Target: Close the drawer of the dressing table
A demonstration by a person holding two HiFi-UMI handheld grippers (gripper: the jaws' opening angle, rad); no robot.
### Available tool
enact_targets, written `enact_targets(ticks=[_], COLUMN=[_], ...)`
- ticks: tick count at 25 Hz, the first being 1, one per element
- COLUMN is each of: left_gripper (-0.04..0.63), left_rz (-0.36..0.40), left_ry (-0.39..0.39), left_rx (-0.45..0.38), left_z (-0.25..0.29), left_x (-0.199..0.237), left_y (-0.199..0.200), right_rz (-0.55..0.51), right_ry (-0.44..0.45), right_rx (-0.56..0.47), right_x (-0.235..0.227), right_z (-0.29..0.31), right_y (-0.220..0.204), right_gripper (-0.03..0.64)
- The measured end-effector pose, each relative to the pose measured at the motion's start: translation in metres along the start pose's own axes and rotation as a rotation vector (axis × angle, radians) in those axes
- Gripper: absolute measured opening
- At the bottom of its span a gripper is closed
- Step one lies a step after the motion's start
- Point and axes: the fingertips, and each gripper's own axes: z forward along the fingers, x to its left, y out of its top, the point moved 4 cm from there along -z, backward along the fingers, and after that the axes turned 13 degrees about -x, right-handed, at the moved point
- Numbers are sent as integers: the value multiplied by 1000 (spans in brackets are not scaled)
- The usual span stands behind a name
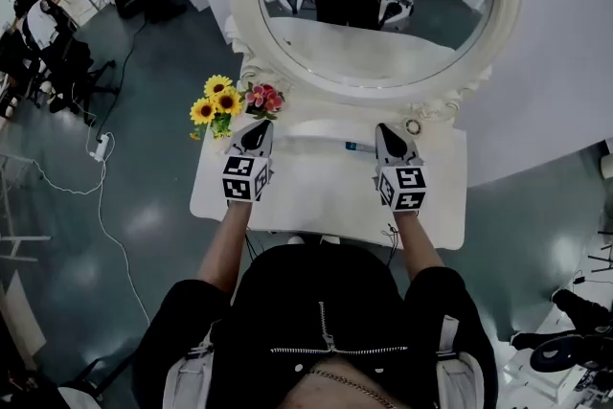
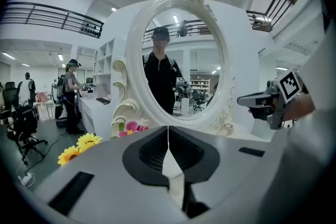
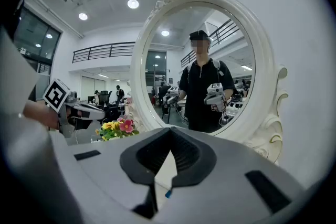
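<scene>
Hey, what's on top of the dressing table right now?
An oval mirror, sunflowers and pink flowers at the back left, a small ring-shaped item at the back right, and a small blue-tipped object mid-table. The left gripper and right gripper cover the tabletop under them.

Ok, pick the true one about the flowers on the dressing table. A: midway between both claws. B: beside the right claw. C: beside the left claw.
C: the flowers sit at the dressing table's left edge, just beyond the left claw's tip.
</scene>
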Motion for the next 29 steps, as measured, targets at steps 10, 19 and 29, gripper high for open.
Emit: enact_targets(ticks=[10, 19, 29], left_gripper=[23, 23, 23], left_rz=[-12, -14, -3], left_ry=[-7, -9, -8], left_rx=[-10, -13, -14], left_z=[0, -1, 0], left_x=[-1, -2, 1], left_y=[2, 2, 5], right_rz=[-21, -25, -26], right_ry=[-2, -4, 1], right_rx=[0, 7, 11], right_x=[4, 4, 5], right_z=[-3, -7, -7], right_y=[0, -2, -2], right_gripper=[2, 2, 2])
